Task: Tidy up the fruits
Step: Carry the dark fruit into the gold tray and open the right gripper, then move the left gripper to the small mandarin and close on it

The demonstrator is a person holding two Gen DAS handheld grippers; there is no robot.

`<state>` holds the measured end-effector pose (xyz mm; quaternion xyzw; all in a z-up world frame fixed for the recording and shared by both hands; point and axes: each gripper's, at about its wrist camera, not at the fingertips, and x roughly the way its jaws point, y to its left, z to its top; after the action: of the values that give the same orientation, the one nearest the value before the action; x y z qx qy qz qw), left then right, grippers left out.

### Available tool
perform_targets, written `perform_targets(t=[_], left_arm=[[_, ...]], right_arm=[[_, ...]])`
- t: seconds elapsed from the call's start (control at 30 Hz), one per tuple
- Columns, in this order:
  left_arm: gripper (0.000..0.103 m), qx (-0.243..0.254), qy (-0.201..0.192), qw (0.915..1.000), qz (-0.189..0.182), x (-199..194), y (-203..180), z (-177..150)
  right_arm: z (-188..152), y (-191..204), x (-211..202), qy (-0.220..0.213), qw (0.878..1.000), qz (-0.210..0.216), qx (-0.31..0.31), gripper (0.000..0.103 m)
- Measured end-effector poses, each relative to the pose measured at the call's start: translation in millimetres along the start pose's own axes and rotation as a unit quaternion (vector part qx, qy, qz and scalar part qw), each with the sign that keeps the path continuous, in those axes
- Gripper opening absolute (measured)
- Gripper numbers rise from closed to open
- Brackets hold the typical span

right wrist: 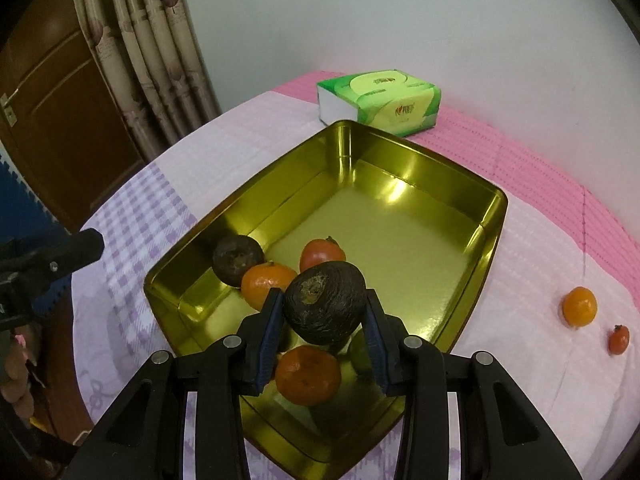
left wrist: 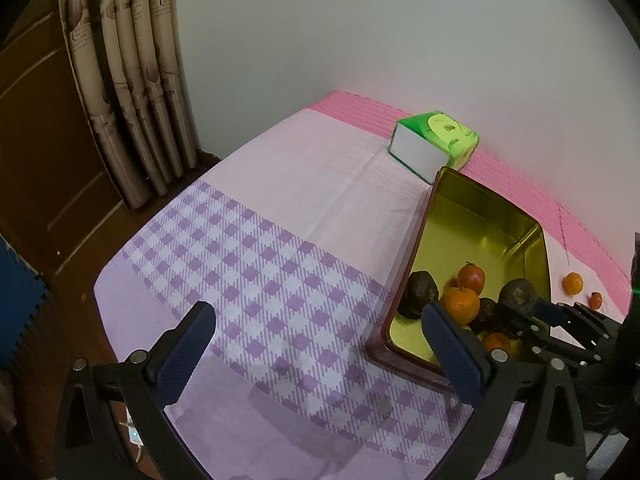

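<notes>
My right gripper (right wrist: 325, 312) is shut on a dark brown wrinkled fruit (right wrist: 325, 306) and holds it over the near end of the gold tin tray (right wrist: 440, 176). In the tray lie another dark fruit (right wrist: 236, 260), two oranges (right wrist: 262, 286) (right wrist: 308, 374), a red-orange fruit (right wrist: 322, 254) and a partly hidden green fruit (right wrist: 360, 354). An orange (right wrist: 579, 306) and a small red fruit (right wrist: 618, 340) lie on the cloth to the right. My left gripper (left wrist: 320, 332) is open and empty above the checked cloth, left of the tray (left wrist: 416, 236). The right gripper (left wrist: 536, 312) also shows there with the dark fruit (left wrist: 518, 294).
A green tissue pack (right wrist: 380, 100) (left wrist: 436, 140) stands behind the tray near the white wall. The table carries a purple checked cloth (left wrist: 260, 264) over a pink one. Curtains (left wrist: 132, 80) and a brown door (left wrist: 36, 152) are at the left beyond the table edge.
</notes>
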<state>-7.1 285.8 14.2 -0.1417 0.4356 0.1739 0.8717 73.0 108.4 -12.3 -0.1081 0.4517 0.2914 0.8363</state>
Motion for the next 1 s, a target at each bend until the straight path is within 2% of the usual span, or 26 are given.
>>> perform_targets(t=[0.27,0.37,0.4,0.53,0.7,0.83,1.0], left_arm=[[0.102,0.006,0.0,1.0,0.0,0,-3,0],[0.102,0.012,-0.002,0.9999,0.001,0,-5,-1],[0.102,0.014,-0.001,0.9999,0.001,0,-6,-1],[0.102,0.023,-0.003,0.9997,0.0,0,-9,-2],[0.102,0.036,-0.006,0.9993,0.0,-1,-16,-4],[0.102,0.049,-0.012,0.9987,-0.001,-1,-23,-6],[0.102,0.074,-0.032,0.9967,-0.006,-6,-36,-10]], right_arm=[[1,-3,-1,-0.007,1.0,0.003,0.005,0.042],[2,-5,-7,-0.017,1.0,0.004,0.009,0.052],[2,-6,-10,-0.022,1.0,0.005,0.01,0.058],[0,-20,-28,-0.044,0.999,-0.002,0.029,0.064],[-12,-63,-51,-0.069,0.995,-0.042,0.064,0.079],[-32,-120,-63,-0.066,0.987,-0.096,0.111,0.084],[-68,-196,-70,-0.054,0.969,-0.155,0.182,0.086]])
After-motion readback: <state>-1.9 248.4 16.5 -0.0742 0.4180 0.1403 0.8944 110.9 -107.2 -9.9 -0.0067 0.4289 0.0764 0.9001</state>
